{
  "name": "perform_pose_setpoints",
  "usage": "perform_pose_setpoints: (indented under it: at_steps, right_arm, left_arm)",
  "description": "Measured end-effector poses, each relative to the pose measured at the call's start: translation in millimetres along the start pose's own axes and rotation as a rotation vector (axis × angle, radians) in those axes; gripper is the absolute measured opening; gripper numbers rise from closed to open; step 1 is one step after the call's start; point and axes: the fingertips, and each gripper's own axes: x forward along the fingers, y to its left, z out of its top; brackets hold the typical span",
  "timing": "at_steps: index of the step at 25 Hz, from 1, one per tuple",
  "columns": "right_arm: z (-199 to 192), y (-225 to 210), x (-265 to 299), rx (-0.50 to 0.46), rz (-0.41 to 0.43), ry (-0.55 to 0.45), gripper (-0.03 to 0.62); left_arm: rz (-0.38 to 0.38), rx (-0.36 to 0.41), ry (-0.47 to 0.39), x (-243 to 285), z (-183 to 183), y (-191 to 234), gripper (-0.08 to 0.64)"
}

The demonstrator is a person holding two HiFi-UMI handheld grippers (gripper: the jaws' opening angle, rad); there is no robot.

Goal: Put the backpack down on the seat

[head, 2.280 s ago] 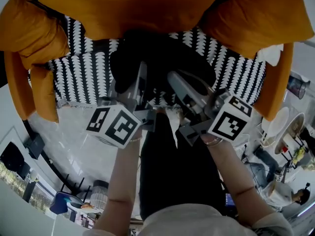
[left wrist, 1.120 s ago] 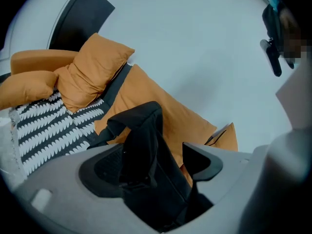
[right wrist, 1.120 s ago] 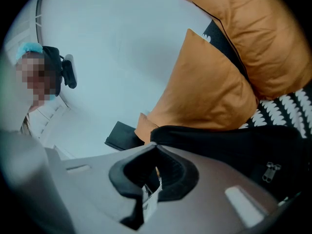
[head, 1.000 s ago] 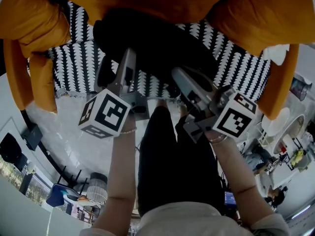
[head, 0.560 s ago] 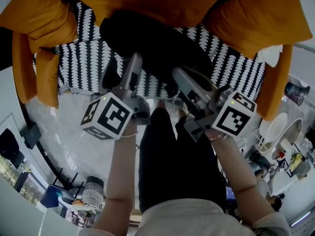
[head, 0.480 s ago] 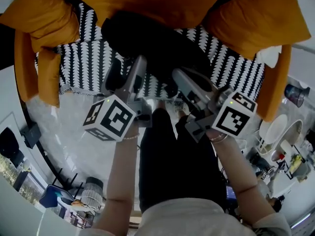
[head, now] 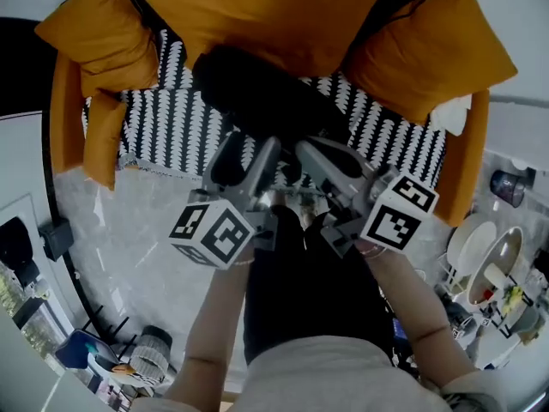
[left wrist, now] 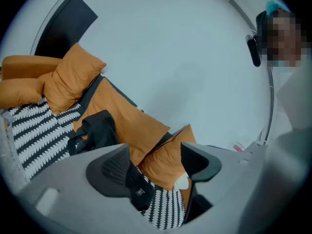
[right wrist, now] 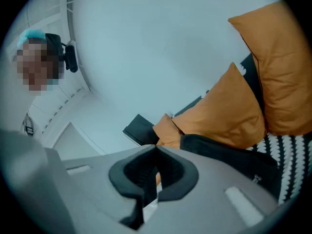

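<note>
- The backpack [head: 257, 93] lies on the seat [head: 163, 131], toward the seat's back, touching the orange cushions [head: 257, 11].
- Your left gripper [head: 244, 157] hangs over the seat's front edge. Its jaws are apart and closing; a black end of the backpack shows between them, but the pads aren't pressing on it.
- Your right gripper [head: 313, 154] is also over the seat's front edge. Its jaws are together, with nothing seen between them.
</note>
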Motion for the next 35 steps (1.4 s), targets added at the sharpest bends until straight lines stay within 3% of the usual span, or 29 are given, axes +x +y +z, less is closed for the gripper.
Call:
perform_pose_setpoints:
  at_steps: [7,13,18,23,27,35]
  right_arm:
    - [16,57,-27,-0.046,0.073,0.008,0.003]
    - [37,93,-44,-0.097,0.102,-0.051,0.003]
    - [60,112,-58,-0.123,0.137,-0.097,0.003]
    - [74,127,-64,-0.122,0.159,-0.142,0.003]
    - [72,149,-66,-0.165,0.205,-0.135,0.003]
    - [79,170,-76,-0.245,0.262,-0.161,0.003]
  left_arm:
    - [-0.065,0.043,-0.031,-40,10,-58,0.262]
    - [-0.122,0.110,-0.104,-66,39,-96,0.124]
    - [-0.196,0.094,-0.139,-71,63,-129,0.055]
    - [-0.255,0.111,-0.189,-83,83,-157,0.015]
    - [-0.304,0.129,-0.183,-92,83,-175,0.008]
    - [-0.269,0.138,-0.145,-98,86,-179,0.008]
